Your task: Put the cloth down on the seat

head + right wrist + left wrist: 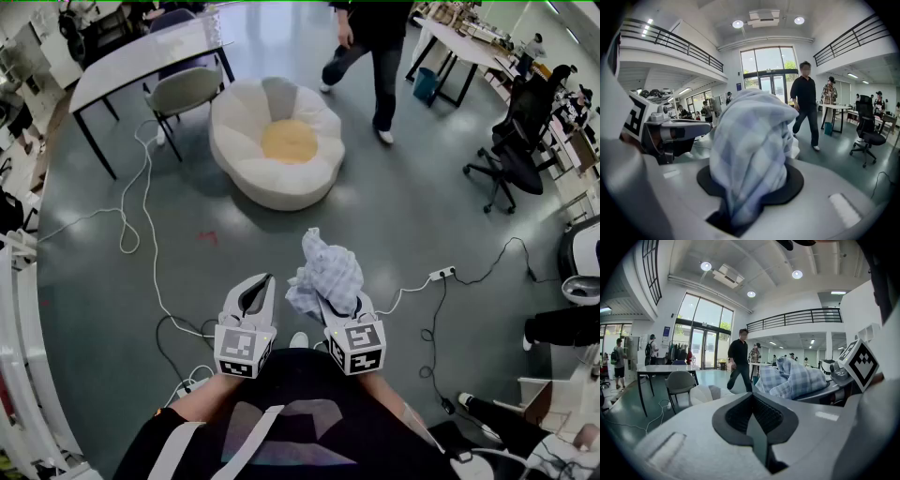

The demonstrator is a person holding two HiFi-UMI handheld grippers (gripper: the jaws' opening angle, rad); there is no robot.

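Note:
The seat [277, 141] is a white flower-shaped cushion with a yellow middle, on the floor ahead of me; its white edge [705, 392] shows in the left gripper view. A blue-and-white checked cloth [328, 267] is bunched up in the air in front of my body. My right gripper [339, 302] is shut on the cloth [750, 136], which rises out of its jaws and hides the fingertips. Beside it on the left, my left gripper [265, 279] is shut with nothing in it. From the left gripper view the cloth [797, 378] lies to the right.
A person [370, 56] walks past just behind the seat. A white table [141, 56] and a grey chair [183, 89] stand at the back left. Cables [141, 206] and a power strip [442, 274] lie on the floor. A black office chair [511, 141] is at the right.

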